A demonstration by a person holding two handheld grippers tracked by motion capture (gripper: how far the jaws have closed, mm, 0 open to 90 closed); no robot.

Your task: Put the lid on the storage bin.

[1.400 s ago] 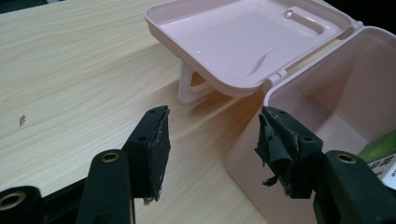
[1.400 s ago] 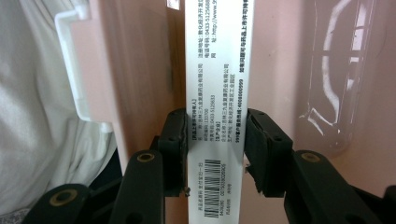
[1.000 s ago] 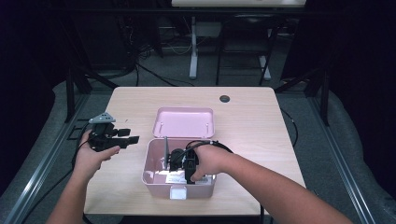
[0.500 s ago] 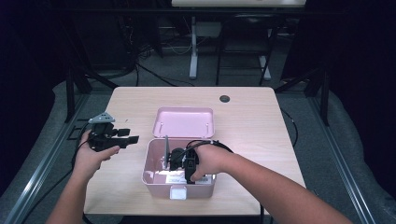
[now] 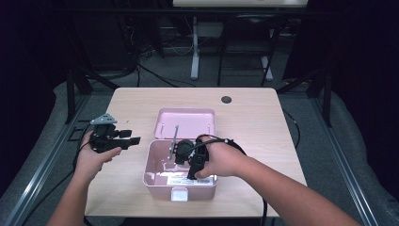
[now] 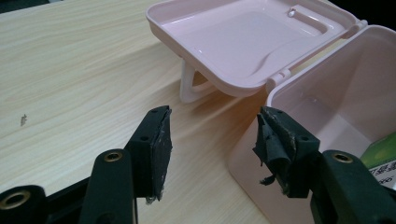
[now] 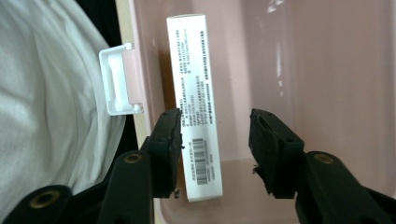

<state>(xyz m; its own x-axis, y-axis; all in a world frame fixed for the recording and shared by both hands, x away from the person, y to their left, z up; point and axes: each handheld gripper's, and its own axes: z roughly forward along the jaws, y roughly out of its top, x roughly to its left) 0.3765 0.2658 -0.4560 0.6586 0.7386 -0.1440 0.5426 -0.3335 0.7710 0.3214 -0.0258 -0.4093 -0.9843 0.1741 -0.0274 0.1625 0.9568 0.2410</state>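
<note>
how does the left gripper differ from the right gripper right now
The left gripper hovers over bare table beside the pink box; the right gripper points down inside it. The left has nothing between its fingers; the right, just opening, stands over the white carton. Both are open.

The right claw (image 7: 215, 149), its jaws just opening, is hovering over a white carton (image 7: 194, 93) lying inside the pink box (image 7: 303, 70).

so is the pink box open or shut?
Open. The lid lies flipped back on the table behind the pink box, and a white carton lies inside.
</note>
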